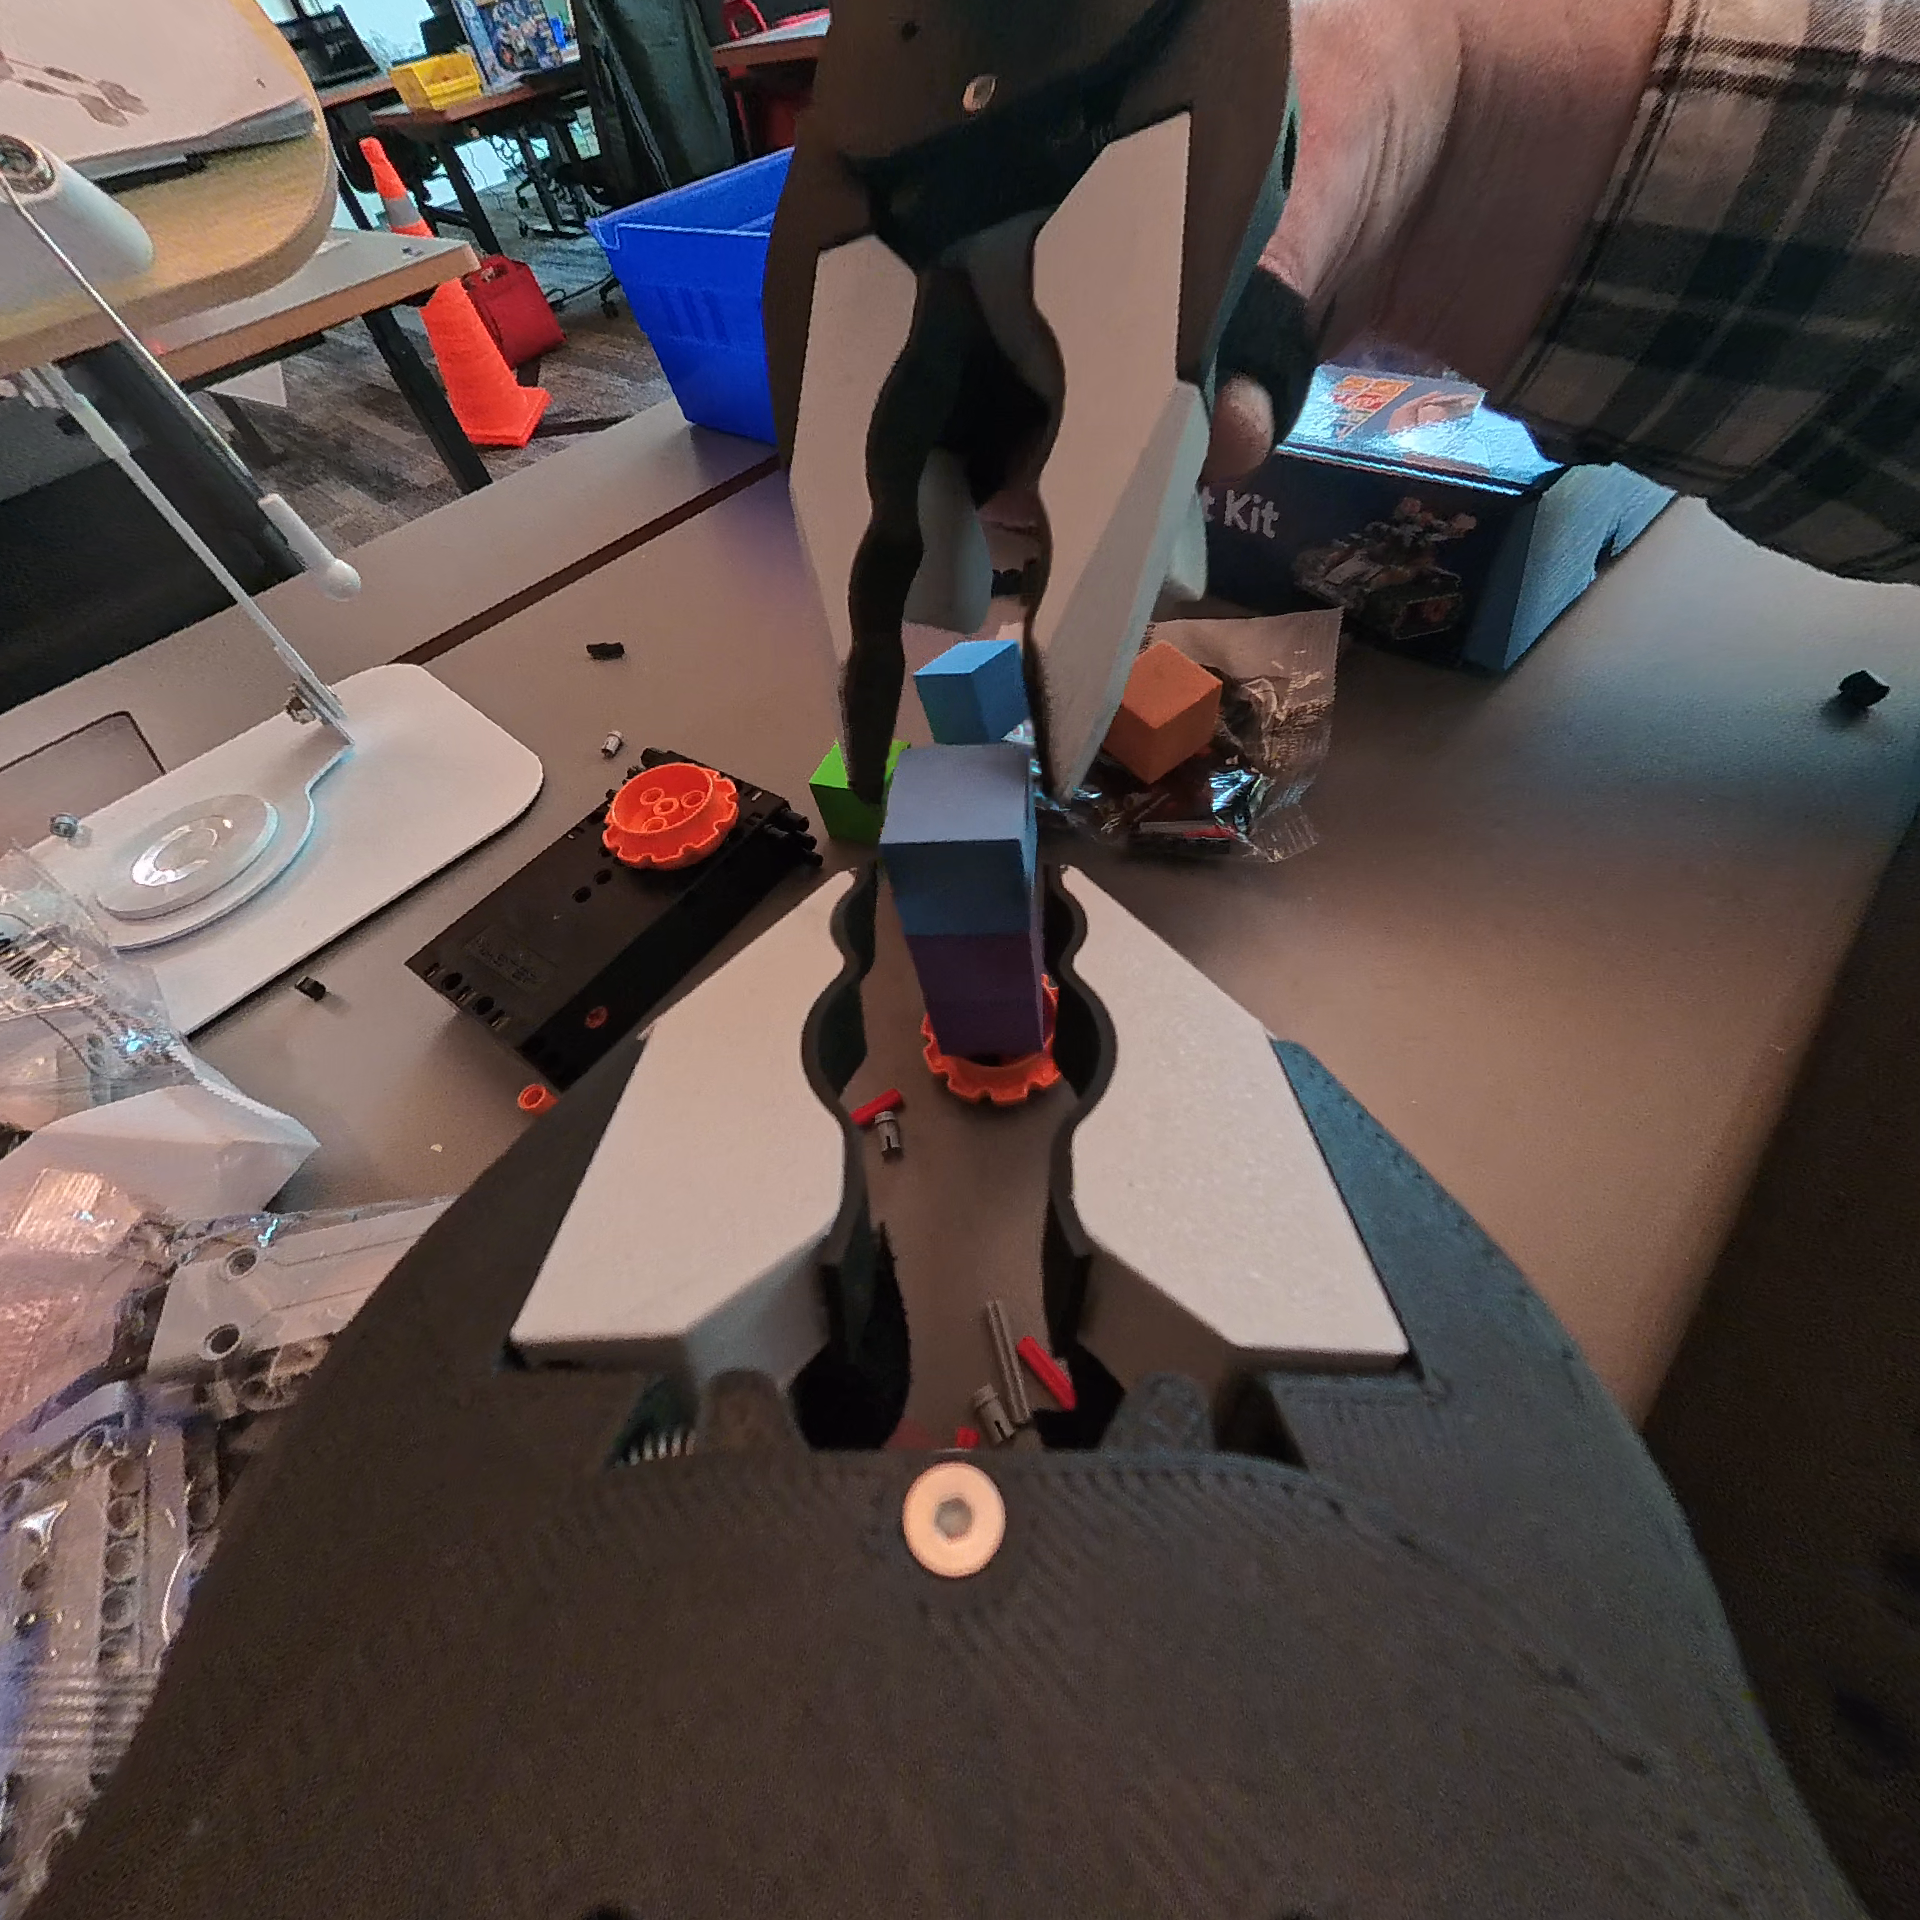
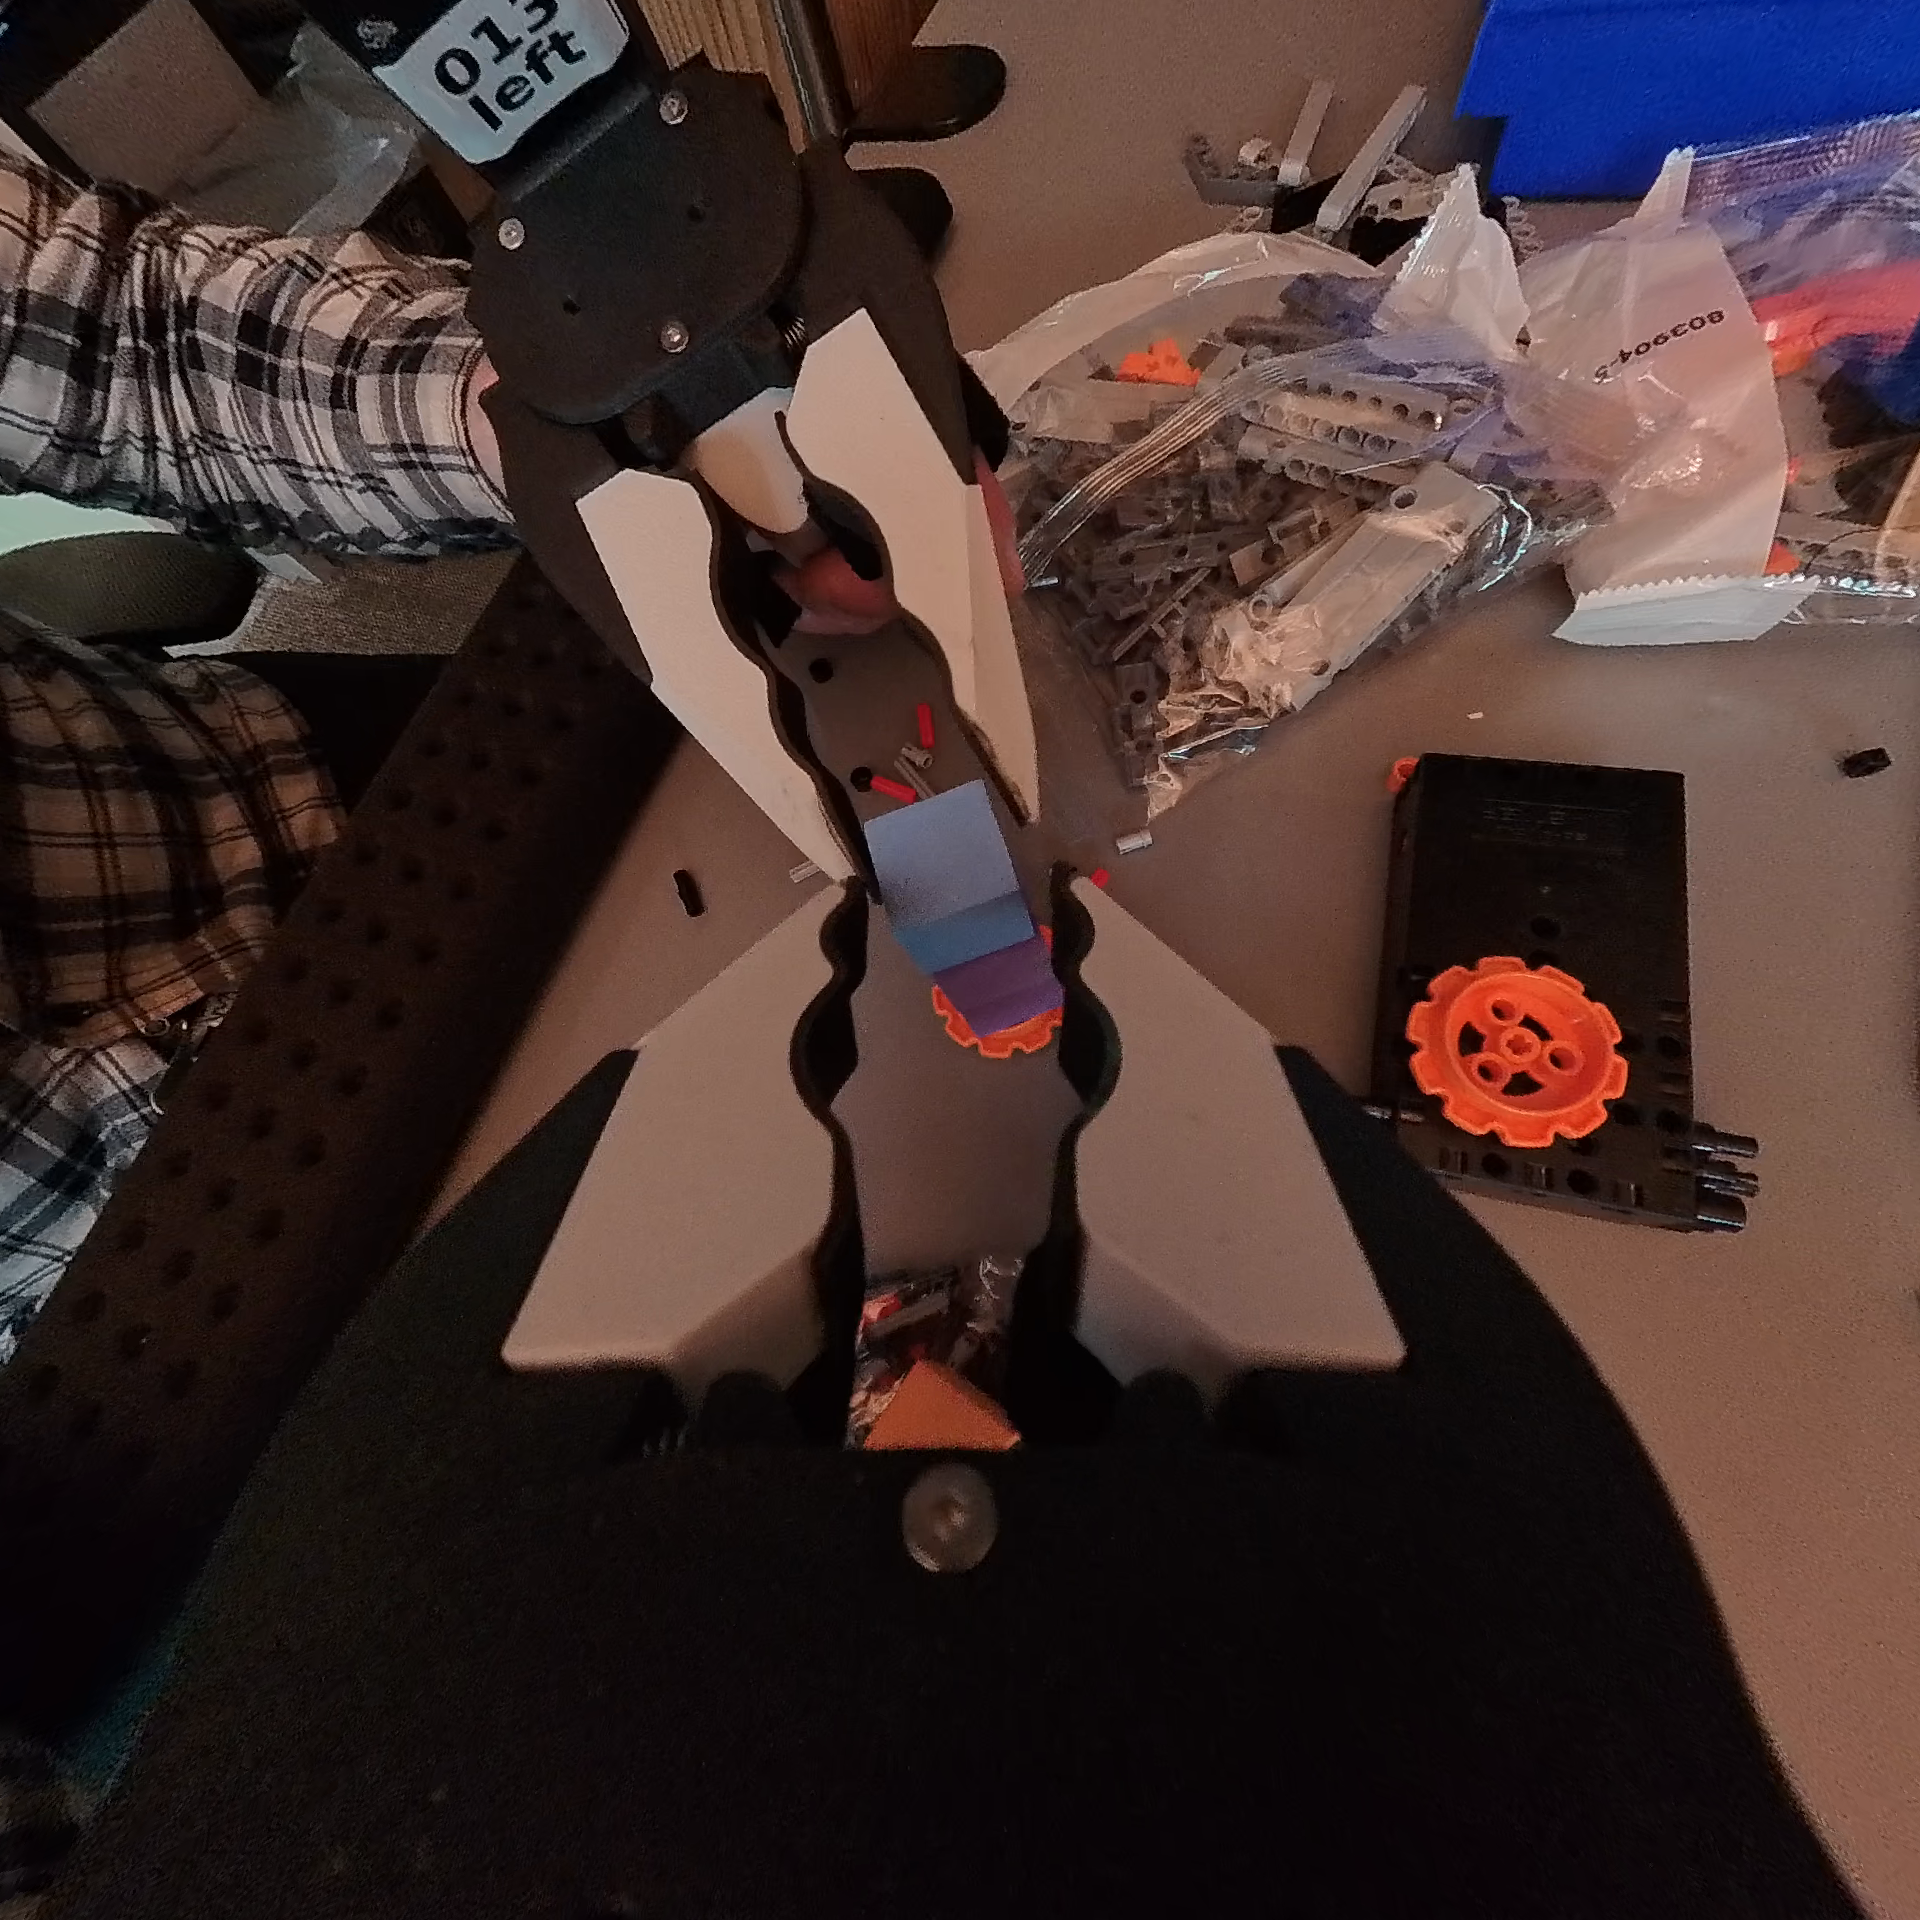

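A blue cube [image 1: 961, 842] sits on a purple cube [image 1: 982, 987], which stands on an orange gear [image 1: 987, 1075] on the grey table [image 1: 1455, 935]. My left gripper [image 1: 961, 878] has its jaws on either side of the blue cube, with a small gap showing. My right gripper [image 1: 961, 795] comes from the far side and flanks the cube's top edge the same way. In the right wrist view the right gripper [image 2: 956, 888] brackets the blue cube [image 2: 935, 862], the purple cube [image 2: 1003, 987] and the gear [image 2: 987, 1034], and the left gripper [image 2: 935, 844] is opposite it.
A light blue cube [image 1: 971, 701], a green cube [image 1: 847, 805] and an orange cube [image 1: 1164, 722] lie behind the stack by a parts bag [image 1: 1236, 769]. A black plate [image 2: 1538, 883] carries another orange gear [image 2: 1512, 1049]. Bags of grey parts [image 2: 1351, 499], a white stand base [image 1: 312, 790] and small pins [image 1: 878, 1117] lie around. The tips of both grippers are at nearly the same place.
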The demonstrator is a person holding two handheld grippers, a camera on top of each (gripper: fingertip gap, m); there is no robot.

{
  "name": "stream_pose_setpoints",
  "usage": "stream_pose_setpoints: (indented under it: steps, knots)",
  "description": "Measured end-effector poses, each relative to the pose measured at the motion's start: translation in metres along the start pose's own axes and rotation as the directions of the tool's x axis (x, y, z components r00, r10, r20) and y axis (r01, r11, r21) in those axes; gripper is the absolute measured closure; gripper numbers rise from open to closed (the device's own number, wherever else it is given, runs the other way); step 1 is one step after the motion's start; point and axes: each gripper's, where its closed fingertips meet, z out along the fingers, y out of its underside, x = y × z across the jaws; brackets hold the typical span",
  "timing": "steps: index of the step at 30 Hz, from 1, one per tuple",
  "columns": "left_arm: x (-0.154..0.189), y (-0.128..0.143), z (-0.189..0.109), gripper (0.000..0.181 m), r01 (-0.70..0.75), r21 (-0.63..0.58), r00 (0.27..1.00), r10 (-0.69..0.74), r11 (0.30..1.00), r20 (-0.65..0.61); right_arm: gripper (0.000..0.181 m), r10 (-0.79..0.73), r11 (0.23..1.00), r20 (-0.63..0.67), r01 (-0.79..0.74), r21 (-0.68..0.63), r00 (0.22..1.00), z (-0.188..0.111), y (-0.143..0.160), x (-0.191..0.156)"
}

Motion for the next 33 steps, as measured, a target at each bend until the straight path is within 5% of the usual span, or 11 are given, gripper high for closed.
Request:
stream_pose_setpoints:
  steps: [11,21,33]
  knots:
    - [-0.003,-0.003,0.002,0.138,0.009,0.007,1.0,-0.009,1.0,0.023,0.145,0.002,0.999,-0.071,0.001,0.038,0.997,-0.02,-0.002,-0.008]
    - [-0.003,0.002,0.007,0.152,-0.016,-0.028,0.999,0.017,0.999,0.04,0.149,0.018,0.997,-0.102,-0.01,0.078,0.995,-0.025,0.004,-0.011]
    - [-0.001,0.0,0.008,0.148,-0.029,-0.023,0.999,0.03,0.999,0.044,0.148,0.019,0.998,-0.126,-0.01,0.068,0.992,-0.033,0.008,-0.016]
